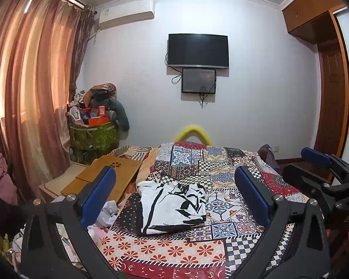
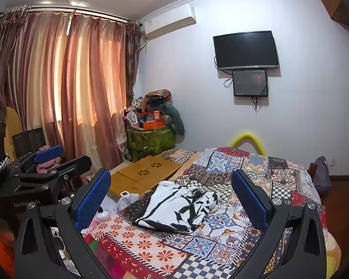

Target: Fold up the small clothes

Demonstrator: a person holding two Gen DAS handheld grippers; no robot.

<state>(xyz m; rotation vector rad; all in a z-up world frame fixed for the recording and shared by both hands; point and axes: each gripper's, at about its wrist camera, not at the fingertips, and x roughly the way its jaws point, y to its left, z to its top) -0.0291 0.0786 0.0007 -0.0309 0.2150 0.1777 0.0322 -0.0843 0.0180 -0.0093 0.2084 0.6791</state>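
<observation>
One folded garment point(image 1: 172, 207), two tools, two wall screens.

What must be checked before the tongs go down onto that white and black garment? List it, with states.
1. Left tongs open and empty: ok.
2. Right tongs open and empty: ok.
3. White and black patterned garment free of both tongs: ok.
4. Garment lying flat on the patchwork bedspread: not ok, far end rumpled.
5. Garment edges visible for a grasp: ok on the near side.
6. Folds already finished: cannot tell.
</observation>
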